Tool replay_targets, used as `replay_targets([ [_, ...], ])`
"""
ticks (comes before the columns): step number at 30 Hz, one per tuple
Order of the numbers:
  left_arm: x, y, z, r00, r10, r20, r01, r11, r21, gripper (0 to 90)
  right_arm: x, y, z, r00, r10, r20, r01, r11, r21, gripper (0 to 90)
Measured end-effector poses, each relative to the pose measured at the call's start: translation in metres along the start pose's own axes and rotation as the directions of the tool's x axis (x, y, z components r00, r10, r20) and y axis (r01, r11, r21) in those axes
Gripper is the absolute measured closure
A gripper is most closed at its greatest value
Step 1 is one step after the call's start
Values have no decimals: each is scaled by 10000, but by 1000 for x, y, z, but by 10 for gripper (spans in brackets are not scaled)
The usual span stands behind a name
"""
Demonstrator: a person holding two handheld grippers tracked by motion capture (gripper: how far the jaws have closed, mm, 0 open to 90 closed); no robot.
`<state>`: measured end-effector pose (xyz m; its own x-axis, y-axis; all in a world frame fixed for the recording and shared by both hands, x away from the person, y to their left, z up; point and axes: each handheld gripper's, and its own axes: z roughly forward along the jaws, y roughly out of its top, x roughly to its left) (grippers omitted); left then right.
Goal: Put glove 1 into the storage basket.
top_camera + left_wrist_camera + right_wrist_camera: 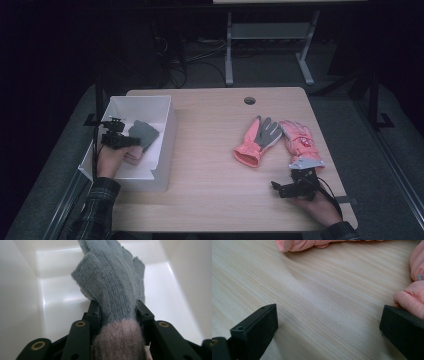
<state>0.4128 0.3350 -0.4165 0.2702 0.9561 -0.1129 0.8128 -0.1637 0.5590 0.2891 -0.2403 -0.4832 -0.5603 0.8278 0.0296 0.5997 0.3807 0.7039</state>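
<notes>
My left gripper (131, 141) is inside the white bin (167, 127), shut on a grey knit glove (144, 134). In the left gripper view the jaws press both sides of the grey knit glove (115, 287) just above its pinkish cuff, and its fingers point toward the bin's far wall (57, 262). On the table's right half lie two pink gloves: one palm up with a grey palm (257, 140), the other (300, 140) beside it. My right gripper (289, 179) sits just below them, open. Its jaws stand wide apart over bare wood (329, 322), the right one against a pink glove (412, 297).
The wooden table (210, 165) has a round cable hole (249, 100) near its far edge. Another pinkish item lies in the bin under the grey glove. Beyond the table, a desk frame (230, 45) and cables stand on the dark floor.
</notes>
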Motion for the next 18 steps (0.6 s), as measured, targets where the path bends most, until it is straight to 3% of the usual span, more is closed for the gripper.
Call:
replay_targets([
  [4,-2,0,3,10000,-14,-91,15,10000,69,512,0,0,0,10000,0,-1,0,10000,2,11],
  [10,-6,0,6,9982,117,-588,-109,9998,140,340,0,0,0,10000,0,0,0,10000,3,12],
  [14,-9,3,3,9974,-107,-707,103,9999,-64,232,0,0,0,10000,2,-1,-2,10000,4,11],
  [18,-13,8,-8,9969,-56,-780,14,9985,-547,168,0,0,0,10000,4,-2,-4,10000,6,11],
])
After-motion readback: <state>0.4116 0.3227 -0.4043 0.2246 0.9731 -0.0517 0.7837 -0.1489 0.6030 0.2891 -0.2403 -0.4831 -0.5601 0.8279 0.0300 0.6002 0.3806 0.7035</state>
